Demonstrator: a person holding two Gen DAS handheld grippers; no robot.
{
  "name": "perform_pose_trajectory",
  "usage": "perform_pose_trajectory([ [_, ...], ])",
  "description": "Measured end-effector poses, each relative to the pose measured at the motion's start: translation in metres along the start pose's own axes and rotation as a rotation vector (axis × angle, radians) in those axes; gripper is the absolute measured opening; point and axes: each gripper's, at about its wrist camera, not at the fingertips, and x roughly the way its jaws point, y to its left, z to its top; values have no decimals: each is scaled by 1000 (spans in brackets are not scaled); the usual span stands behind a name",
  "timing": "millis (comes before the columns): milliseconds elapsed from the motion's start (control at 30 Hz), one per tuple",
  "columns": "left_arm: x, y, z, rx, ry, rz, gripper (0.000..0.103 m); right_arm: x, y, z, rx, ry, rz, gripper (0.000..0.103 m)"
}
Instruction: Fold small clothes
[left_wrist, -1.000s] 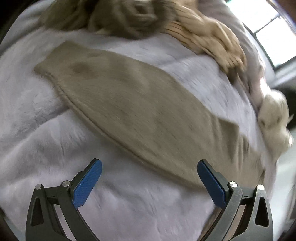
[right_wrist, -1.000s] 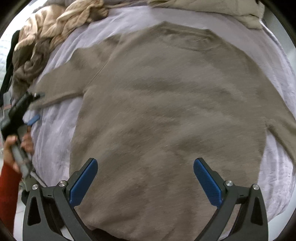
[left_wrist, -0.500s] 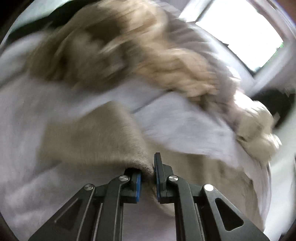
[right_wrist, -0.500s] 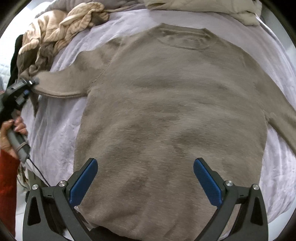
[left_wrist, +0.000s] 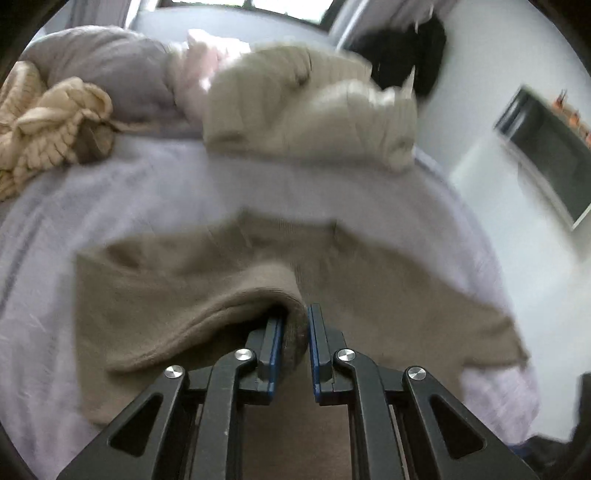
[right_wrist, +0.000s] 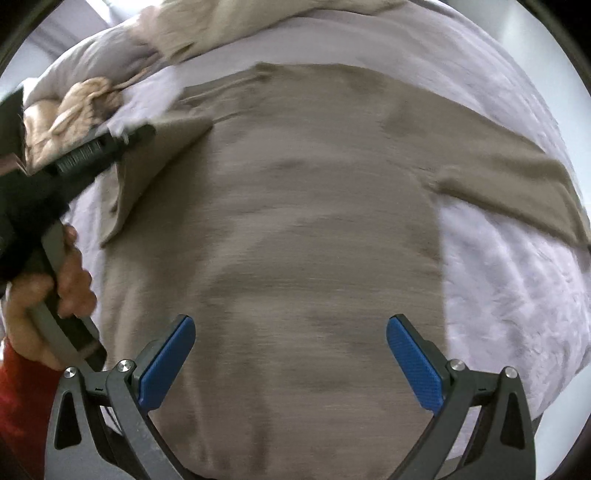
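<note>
A taupe knit sweater lies spread flat on a lilac blanket. In the left wrist view my left gripper is shut on the sweater's left sleeve cuff, lifted and carried in over the sweater's body. From the right wrist view the left gripper's black body and the hand holding it sit at the left, with the sleeve folded inward. My right gripper hangs open over the sweater's lower body, nothing between its fingers. The right sleeve lies stretched out.
A pile of beige and cream knitwear lies at the back left of the bed, and a cream garment with pink fabric lies at the back. A wall with a dark screen stands to the right.
My left gripper shut on the sleeve cuff and has swung it up and inward over the sweater's body. The right gripper stayed open and shifted slightly over the lower body.
</note>
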Motion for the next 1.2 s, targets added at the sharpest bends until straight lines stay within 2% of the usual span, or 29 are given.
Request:
perform_pose_trajectory([
  [33, 7, -2, -6, 6, 22, 7, 17, 1, -6, 2, 5, 3, -7, 103],
  [100, 14, -2, -13, 17, 64, 40, 51, 3, -11, 7, -3, 4, -21, 103],
  [133, 11, 0, -17, 16, 65, 70, 75, 3, -9, 10, -17, -1, -28, 103],
  [267, -31, 18, -38, 39, 27, 111, 78, -10, 19, 34, -163, -92, -50, 103],
  [400, -67, 64, -52, -44, 12, 228, 78, -10, 94, 64, -439, -198, -62, 103],
  [433, -69, 77, -57, -72, 16, 248, 78, -3, 126, 70, -552, -231, -83, 103],
  [500, -72, 101, -64, -121, 38, 303, 78, 15, 163, 74, -694, -259, -120, 103],
  [600, -77, 133, -74, -187, 77, 356, 78, 60, 217, 69, -923, -287, -240, 99],
  [633, -75, 137, -76, -197, 78, 360, 78, 81, 231, 66, -1002, -294, -315, 94],
  [667, -77, 145, -77, -212, 80, 364, 78, 94, 238, 66, -1044, -294, -378, 74],
  [700, -78, 151, -77, -220, 82, 363, 78, 109, 243, 68, -1078, -278, -421, 35],
  [733, -78, 153, -77, -223, 82, 360, 78, 113, 238, 73, -1060, -249, -402, 14],
  [767, -77, 155, -74, -225, 82, 354, 78, 111, 233, 79, -1011, -239, -374, 10],
  [867, -67, 160, -57, -216, 81, 317, 78, 72, 193, 107, -743, -293, -180, 10],
  [933, -57, 161, -41, -209, 76, 298, 78, 47, 150, 122, -544, -336, -61, 11],
  [1000, -45, 162, -23, -211, 65, 279, 78, 33, 93, 133, -306, -352, 49, 11],
  [1033, -36, 164, -12, -212, 63, 265, 78, 34, 55, 137, -149, -339, 114, 13],
  [1067, -27, 166, -3, -212, 66, 262, 78, 39, 30, 137, -49, -315, 172, 23],
  [1100, -20, 168, 3, -214, 72, 260, 78, 50, -3, 138, 71, -256, 238, 53],
  [1133, -12, 172, 9, -222, 81, 261, 78, 56, -18, 136, 132, -227, 254, 69],
  [1167, -5, 174, 12, -232, 90, 262, 78, 60, -35, 132, 191, -210, 271, 80],
  [1200, 2, 177, 15, -245, 102, 264, 78, 62, -46, 128, 227, -207, 297, 80],
])
